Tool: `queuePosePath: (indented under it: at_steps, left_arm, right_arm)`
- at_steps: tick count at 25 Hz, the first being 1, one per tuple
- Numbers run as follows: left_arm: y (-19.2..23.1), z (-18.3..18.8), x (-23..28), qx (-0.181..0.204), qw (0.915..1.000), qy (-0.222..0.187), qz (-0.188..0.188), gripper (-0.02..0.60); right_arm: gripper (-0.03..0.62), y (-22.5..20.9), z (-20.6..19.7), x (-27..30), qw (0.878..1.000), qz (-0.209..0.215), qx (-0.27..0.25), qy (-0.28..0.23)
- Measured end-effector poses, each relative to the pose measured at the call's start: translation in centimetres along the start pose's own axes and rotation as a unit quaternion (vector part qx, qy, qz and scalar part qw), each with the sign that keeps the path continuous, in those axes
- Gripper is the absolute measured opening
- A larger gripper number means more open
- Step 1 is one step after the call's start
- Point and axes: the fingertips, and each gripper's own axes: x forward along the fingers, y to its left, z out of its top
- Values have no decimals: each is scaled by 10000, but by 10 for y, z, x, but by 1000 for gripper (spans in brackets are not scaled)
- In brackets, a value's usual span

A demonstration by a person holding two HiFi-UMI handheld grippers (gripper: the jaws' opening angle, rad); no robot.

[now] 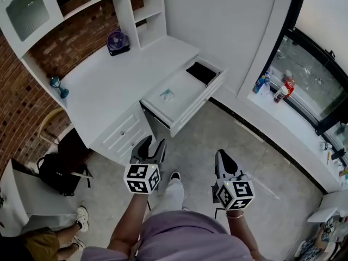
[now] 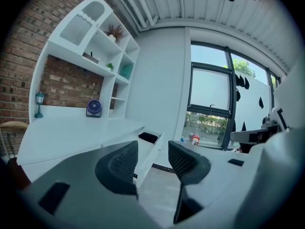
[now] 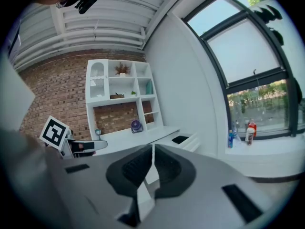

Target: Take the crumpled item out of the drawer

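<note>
The white desk's drawer (image 1: 187,105) stands pulled open. Inside it lie a small pale crumpled item (image 1: 167,95) near the middle and a flat black item (image 1: 201,72) at the far end. Both grippers hover over the floor in front of the drawer, well short of it. My left gripper (image 1: 154,144) is open with nothing between its jaws; in its own view the left gripper (image 2: 152,151) frames the drawer (image 2: 153,146) and the black item (image 2: 148,137). My right gripper (image 1: 222,156) is shut and empty, and the right gripper (image 3: 153,149) points toward the desk.
On the desk top (image 1: 103,86) stand a purple fan (image 1: 116,41) and a small blue lamp (image 1: 57,86). A black bag (image 1: 60,170) and a chair sit left of the desk. Bottles (image 1: 284,88) line the window sill. Another person's shoe (image 1: 81,217) shows at lower left.
</note>
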Motion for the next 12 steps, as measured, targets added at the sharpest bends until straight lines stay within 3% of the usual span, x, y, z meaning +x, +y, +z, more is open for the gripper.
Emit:
queuePosePath:
  at_steps: [12]
  left_arm:
    - [72, 41, 115, 52, 9999, 60, -75, 207]
  right_arm:
    - [3, -18, 41, 123, 9998, -159, 78, -108]
